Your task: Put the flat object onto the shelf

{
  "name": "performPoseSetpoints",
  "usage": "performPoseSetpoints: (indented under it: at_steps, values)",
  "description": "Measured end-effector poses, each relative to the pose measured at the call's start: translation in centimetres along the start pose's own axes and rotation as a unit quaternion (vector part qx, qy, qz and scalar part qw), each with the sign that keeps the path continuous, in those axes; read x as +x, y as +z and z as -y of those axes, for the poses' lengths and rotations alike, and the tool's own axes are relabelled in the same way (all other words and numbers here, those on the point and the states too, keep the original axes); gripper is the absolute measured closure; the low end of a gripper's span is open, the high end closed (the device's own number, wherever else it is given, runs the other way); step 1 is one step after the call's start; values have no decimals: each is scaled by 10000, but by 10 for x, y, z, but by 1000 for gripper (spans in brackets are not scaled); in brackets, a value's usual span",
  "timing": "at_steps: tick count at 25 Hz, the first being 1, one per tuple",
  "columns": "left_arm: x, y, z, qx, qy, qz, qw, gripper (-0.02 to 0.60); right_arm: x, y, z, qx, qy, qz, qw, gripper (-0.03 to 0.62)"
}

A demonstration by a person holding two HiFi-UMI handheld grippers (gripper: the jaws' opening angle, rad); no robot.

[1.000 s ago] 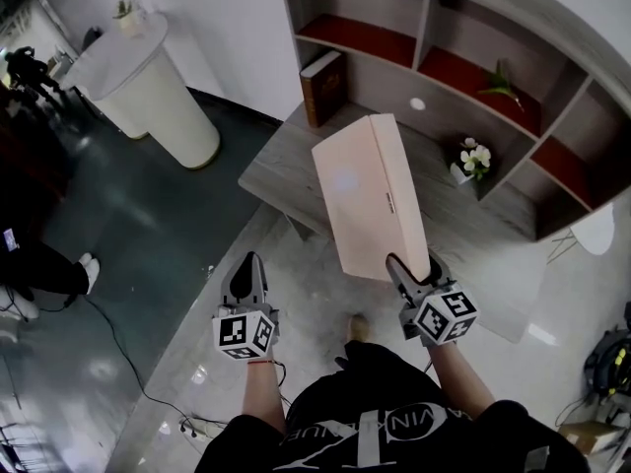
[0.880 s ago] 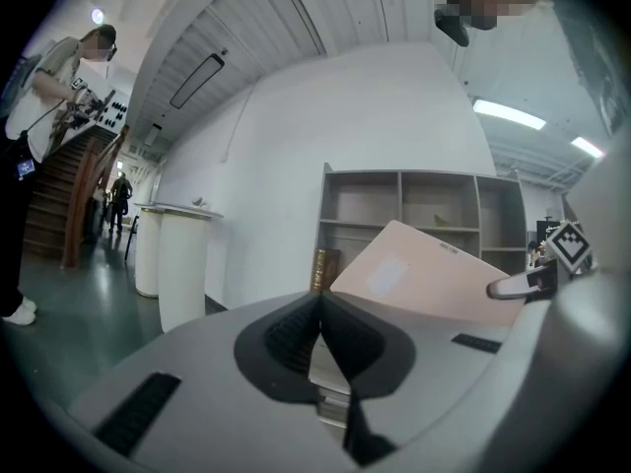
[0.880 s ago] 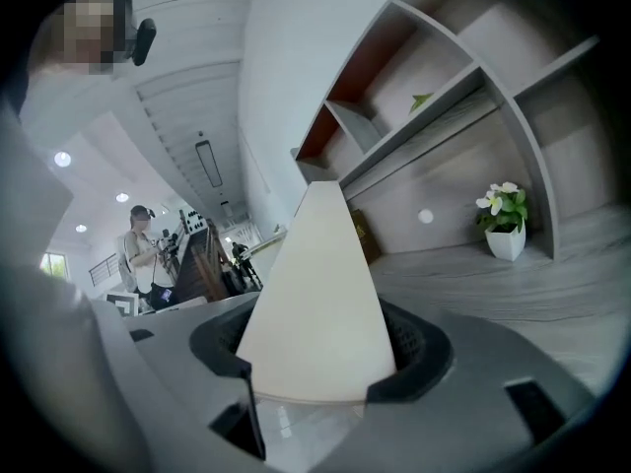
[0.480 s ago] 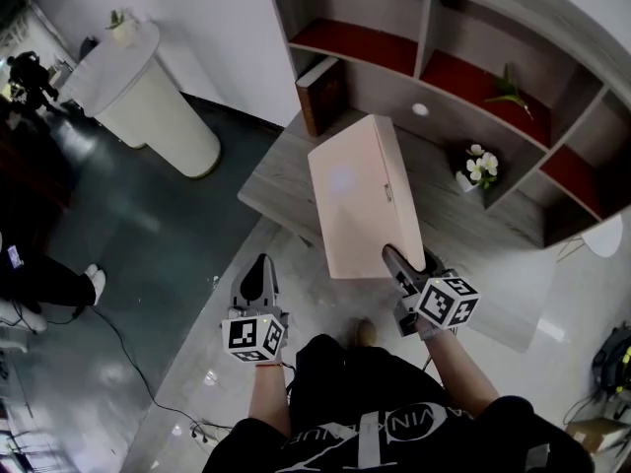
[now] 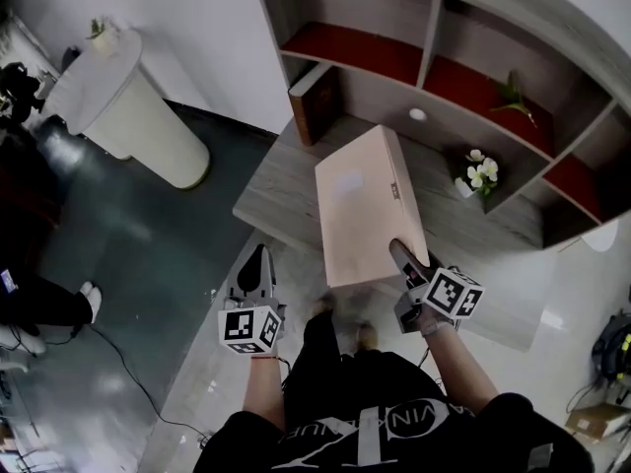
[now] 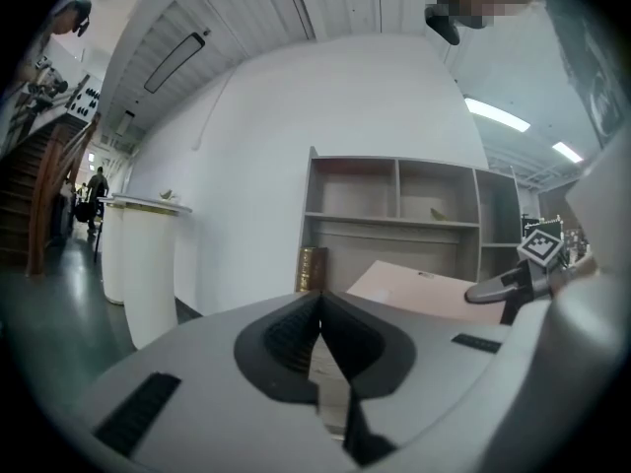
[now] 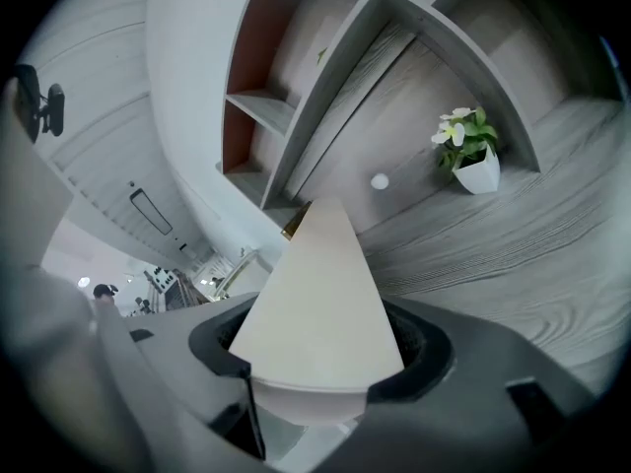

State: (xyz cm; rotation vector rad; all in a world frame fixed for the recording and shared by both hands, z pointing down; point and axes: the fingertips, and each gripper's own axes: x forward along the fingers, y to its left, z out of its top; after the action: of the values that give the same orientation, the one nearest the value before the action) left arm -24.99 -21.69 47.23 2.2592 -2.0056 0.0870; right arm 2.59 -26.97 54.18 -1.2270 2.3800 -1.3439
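Note:
The flat object is a pale beige box (image 5: 363,203), held by its near end in my right gripper (image 5: 406,261), whose jaws are shut on it. The box lies almost flat, broad face up, above the grey wooden bottom ledge of the shelf (image 5: 281,185). The right gripper view shows the box (image 7: 317,284) wedged between the jaws of my right gripper (image 7: 320,351), pointing at the shelf (image 7: 463,254). My left gripper (image 5: 256,266) hangs left of the box, shut and empty. In the left gripper view my left gripper (image 6: 317,302) faces the shelf (image 6: 394,223), with the box (image 6: 419,289) at the right.
A brown book (image 5: 314,101) stands at the ledge's back left. A small white pot of flowers (image 5: 478,173) sits behind the box at the right, and a green sprig (image 5: 513,95) lies in a red-floored compartment. A white pedestal (image 5: 123,106) stands on the left.
The box has rolled from a tilted pose to nearly flat and moved forward over the ledge. Both grippers have moved toward the shelf.

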Motion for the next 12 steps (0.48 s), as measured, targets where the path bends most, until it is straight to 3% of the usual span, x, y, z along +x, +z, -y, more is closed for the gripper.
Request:
performPoseSetpoints:
  at_steps: [12]
  values:
    - [52,22,-16,168,-456,-4,9988,578,41,7,17,710,-230,-144,9971,282]
